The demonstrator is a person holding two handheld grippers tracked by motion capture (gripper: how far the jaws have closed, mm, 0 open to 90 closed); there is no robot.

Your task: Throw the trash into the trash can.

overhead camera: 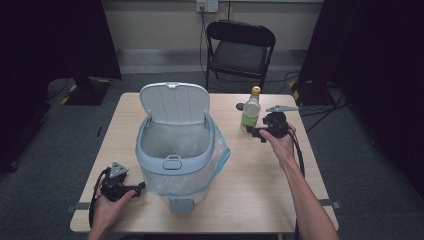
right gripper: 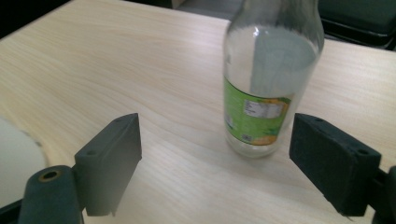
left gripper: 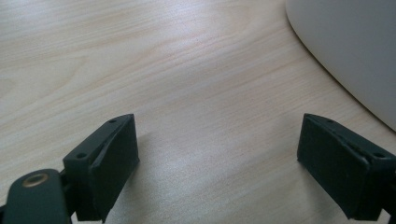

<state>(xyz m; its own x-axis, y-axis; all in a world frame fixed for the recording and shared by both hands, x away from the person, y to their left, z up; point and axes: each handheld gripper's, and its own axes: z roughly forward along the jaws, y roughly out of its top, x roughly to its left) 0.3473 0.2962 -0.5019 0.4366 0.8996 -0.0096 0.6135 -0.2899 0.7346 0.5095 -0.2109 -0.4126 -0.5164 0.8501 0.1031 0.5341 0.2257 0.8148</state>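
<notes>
Nearest, at the front left corner of the desk (overhead camera: 250, 200): left tool (overhead camera: 141, 186) rests low in the hand, jaws spread with bare wood between them, just beside the base of the bin (overhead camera: 172, 165). Nothing held.

Mid-desk: pedal bin, lid (overhead camera: 174, 101) hinged up, liner bag (overhead camera: 220, 155) folded over the rim and hanging down the right side. Mouth open and unobstructed.

Farther, right of the bin: right tool (overhead camera: 254, 132), jaws spread wide. In the right gripper view the glass bottle (right gripper: 268, 79) stands upright ahead of the jaws, offset toward the right jaw, not yet between the pads. Green label, gold cap (overhead camera: 256, 90), contents clear or none; cannot tell.

Beyond the desk: folding chair (overhead camera: 240, 50), cables on the floor.

Judgement, step in hand: approach to grasp the bottle, likely for the bin.

Risks:
- Off-centre approach; the right jaw may nudge the bottle first and tip or slide it.
- Smooth round glass could slip or rotate in the pads if gripped on the narrowing shoulder.
- Carrying it over, the bottle may catch the raised lid or snag the liner.
</notes>
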